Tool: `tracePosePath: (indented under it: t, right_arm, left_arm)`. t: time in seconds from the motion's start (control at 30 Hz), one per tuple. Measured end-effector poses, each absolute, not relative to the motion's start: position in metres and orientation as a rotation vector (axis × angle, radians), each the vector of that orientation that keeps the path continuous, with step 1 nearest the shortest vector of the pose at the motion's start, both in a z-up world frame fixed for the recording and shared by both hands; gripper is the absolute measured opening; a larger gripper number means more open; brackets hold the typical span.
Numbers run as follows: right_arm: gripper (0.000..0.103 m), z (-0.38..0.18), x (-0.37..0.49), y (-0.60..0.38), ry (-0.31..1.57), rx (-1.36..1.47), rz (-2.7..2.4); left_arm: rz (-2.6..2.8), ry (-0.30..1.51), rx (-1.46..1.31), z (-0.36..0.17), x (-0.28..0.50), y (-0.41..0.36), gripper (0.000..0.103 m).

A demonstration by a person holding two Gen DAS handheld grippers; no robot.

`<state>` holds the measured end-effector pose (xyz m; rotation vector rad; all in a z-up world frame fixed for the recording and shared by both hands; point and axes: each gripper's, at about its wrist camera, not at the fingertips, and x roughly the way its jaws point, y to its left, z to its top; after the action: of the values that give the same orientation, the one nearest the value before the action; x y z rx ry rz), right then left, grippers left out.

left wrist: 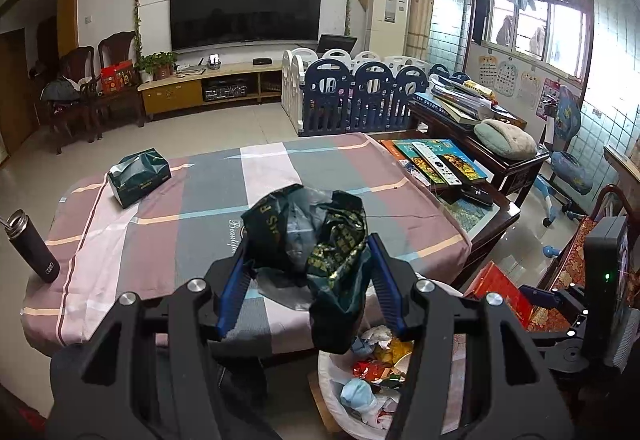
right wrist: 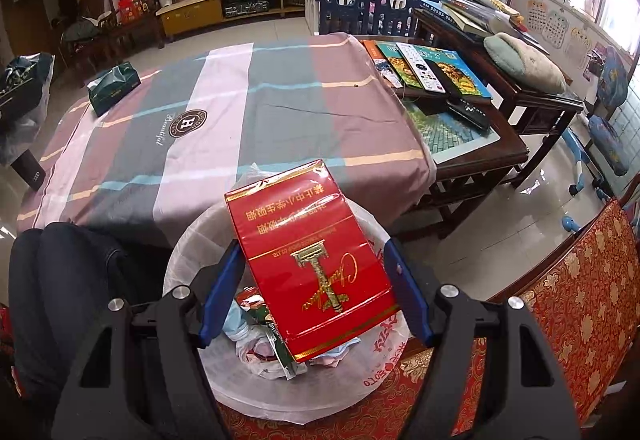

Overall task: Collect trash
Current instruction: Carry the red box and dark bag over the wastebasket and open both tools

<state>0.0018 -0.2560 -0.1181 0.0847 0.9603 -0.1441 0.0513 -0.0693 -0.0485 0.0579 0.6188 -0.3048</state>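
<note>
Two claws, each pinching one piece: the left claw (left wrist: 308, 272) a crumpled green wrapper (left wrist: 320, 240), the right claw (right wrist: 316, 288) a red carton (right wrist: 312, 260), both above one lined bin (right wrist: 200, 240) near the striped bench (right wrist: 260, 100).

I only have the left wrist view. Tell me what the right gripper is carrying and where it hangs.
Observer: The right gripper is clamped on a red carton with gold print, directly above the lined trash bin.
Operator: Confirm that the bin has room.
Observer: Wrappers and tissues lie at the bottom, and its upper part looks free.
Operator: Report anything left on the bedsheet-covered table.
Observer: A dark green tissue pack sits near the far left corner of the table; the middle shows only the sheet's round logo.
Operator: Say where my left load appears from there.
Observer: The crumpled green bag shows at that view's left edge.
</note>
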Motion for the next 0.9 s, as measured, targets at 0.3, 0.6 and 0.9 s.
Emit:
tracePosePath:
  t: [0.3, 0.6, 0.9]
  right_arm:
    - [0.070, -0.118, 0.000, -0.259, 0.961, 0.088, -0.153]
    - [0.070, -0.098, -0.009, -0.296, 0.905, 0.112, -0.255]
    - [0.070, -0.098, -0.017, -0.318, 0.902, 0.151, -0.292]
  left_arm:
    - [-0.351, 0.615, 0.081, -0.048, 0.045, -0.080, 0.057]
    - [-0.598, 0.768, 0.100, -0.087, 0.049, -0.133, 0.057]
    - [-0.665, 0.946, 0.167, -0.140, 0.059, -0.174, 0.073]
